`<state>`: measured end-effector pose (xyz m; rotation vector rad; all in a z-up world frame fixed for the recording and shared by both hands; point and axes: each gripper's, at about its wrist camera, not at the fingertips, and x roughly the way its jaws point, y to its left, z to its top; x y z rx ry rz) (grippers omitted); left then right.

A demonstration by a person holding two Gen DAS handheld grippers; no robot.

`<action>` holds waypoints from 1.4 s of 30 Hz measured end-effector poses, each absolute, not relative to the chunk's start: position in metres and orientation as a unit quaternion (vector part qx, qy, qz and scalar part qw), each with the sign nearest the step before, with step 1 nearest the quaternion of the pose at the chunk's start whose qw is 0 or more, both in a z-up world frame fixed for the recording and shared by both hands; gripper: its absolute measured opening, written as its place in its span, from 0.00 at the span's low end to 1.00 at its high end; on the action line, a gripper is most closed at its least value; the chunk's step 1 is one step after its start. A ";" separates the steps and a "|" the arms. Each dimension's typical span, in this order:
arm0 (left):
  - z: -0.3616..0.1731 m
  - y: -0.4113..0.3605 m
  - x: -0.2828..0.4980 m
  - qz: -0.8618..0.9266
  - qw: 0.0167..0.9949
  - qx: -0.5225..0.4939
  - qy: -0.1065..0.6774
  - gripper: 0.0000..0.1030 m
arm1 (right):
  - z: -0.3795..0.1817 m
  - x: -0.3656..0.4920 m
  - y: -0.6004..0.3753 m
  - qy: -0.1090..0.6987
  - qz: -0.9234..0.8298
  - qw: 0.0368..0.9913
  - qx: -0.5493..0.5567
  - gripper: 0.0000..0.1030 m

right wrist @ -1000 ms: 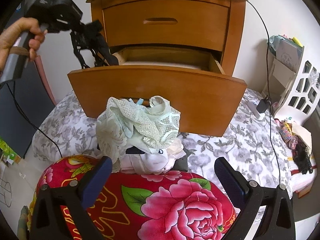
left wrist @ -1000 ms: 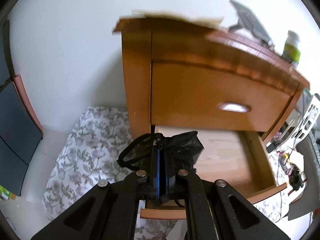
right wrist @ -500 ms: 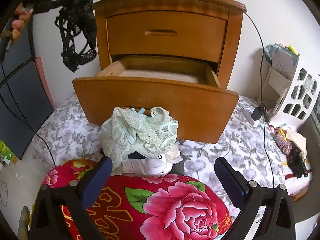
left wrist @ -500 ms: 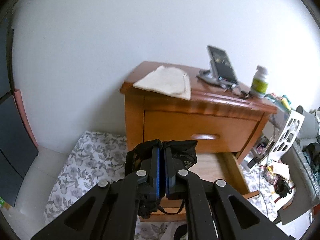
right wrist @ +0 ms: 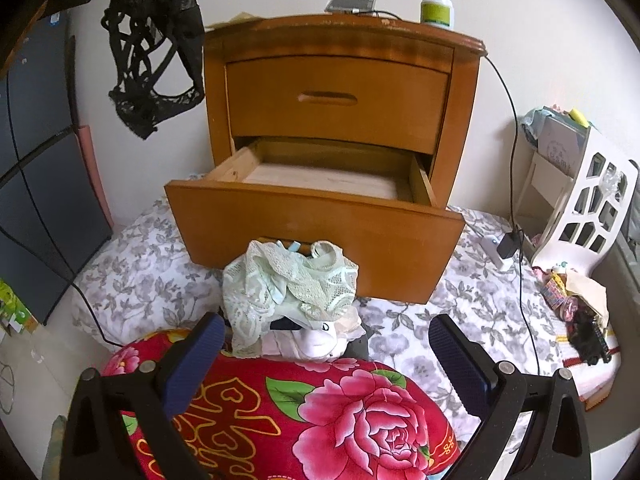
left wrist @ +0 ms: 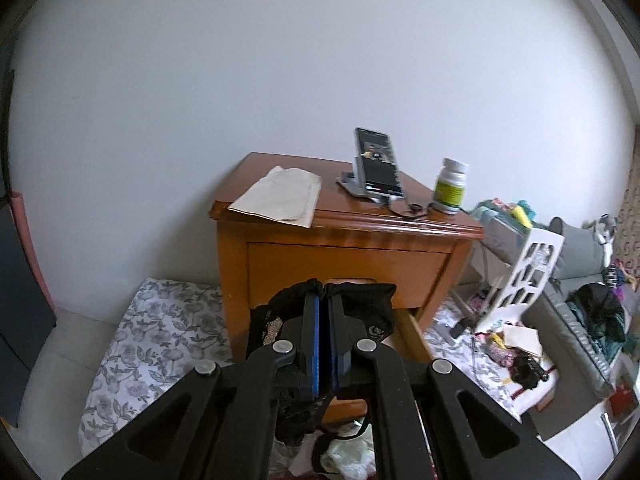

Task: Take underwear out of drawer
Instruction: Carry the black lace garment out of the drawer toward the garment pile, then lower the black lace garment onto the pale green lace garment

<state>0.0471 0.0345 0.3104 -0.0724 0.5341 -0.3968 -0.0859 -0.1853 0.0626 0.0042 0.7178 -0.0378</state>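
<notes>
1. Hanging from the left claw [left wrist: 323, 312], whose pads are pressed together on a fold of cloth, the black lace underwear [right wrist: 154, 52] is seen clear of the open drawer [right wrist: 316, 216], high beside the left edge of the nightstand [right wrist: 340, 36]. Only a small bunch is pinched; a slip is judged possible if the claw is swung sharply, and the garment would then fall onto the floral sheet [right wrist: 132, 276] or back into the drawer.

2. Loose straps and loops are seen dangling below the grip. A snag on the nightstand's top left corner or on the drawer's front edge is judged possible if the garment is carried low past them.

3. The right claw [right wrist: 326, 354] is shown spread wide and empty, over the red floral quilt [right wrist: 320, 412]. A collision between the two claws is judged possible if both are brought to the pile at once.

4. The pale lace pile [right wrist: 292, 284] is seen heaped between the drawer front and the quilt's far edge. A careless drop onto it could topple the heap.

5. The visible drawer floor appears bare; its front part is hidden behind the drawer front, so a remaining garment cannot be ruled out.
</notes>
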 end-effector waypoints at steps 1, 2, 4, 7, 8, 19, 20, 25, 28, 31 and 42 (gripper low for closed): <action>0.311 0.034 0.043 -0.199 0.943 -0.037 0.263 0.03 | 0.065 -0.087 -0.186 0.349 -0.019 0.937 0.003 1.00; 0.311 0.034 0.039 -0.204 0.942 -0.039 0.263 0.03 | 0.066 -0.089 -0.186 0.346 -0.020 0.938 0.003 1.00; 0.312 0.031 0.029 -0.212 0.941 -0.036 0.262 0.03 | 0.069 -0.091 -0.187 0.342 -0.020 0.939 0.005 1.00; 0.310 0.023 0.017 -0.223 0.939 -0.025 0.261 0.03 | 0.072 -0.093 -0.188 0.338 -0.018 0.941 0.009 1.00; 0.310 0.020 0.014 -0.227 0.938 -0.022 0.262 0.03 | 0.073 -0.094 -0.188 0.337 -0.018 0.941 0.009 1.00; 0.281 -0.039 0.004 -0.276 0.915 0.012 0.293 0.03 | 0.080 -0.102 -0.201 0.328 -0.026 0.944 0.023 1.00; 0.276 -0.045 0.005 -0.280 0.912 0.012 0.298 0.03 | 0.080 -0.102 -0.203 0.328 -0.027 0.944 0.025 1.00; 0.246 -0.079 0.014 -0.297 0.895 0.030 0.332 0.03 | 0.076 -0.101 -0.208 0.333 -0.030 0.942 0.030 1.00; 0.219 -0.095 0.021 -0.299 0.886 0.036 0.353 0.03 | 0.072 -0.100 -0.213 0.337 -0.033 0.940 0.036 1.00; 0.190 -0.103 0.030 -0.291 0.880 0.042 0.372 0.04 | 0.070 -0.100 -0.217 0.339 -0.034 0.939 0.041 1.00; 0.073 -0.091 0.055 -0.244 0.847 0.019 0.471 0.04 | 0.061 -0.095 -0.221 0.352 -0.035 0.934 0.048 1.00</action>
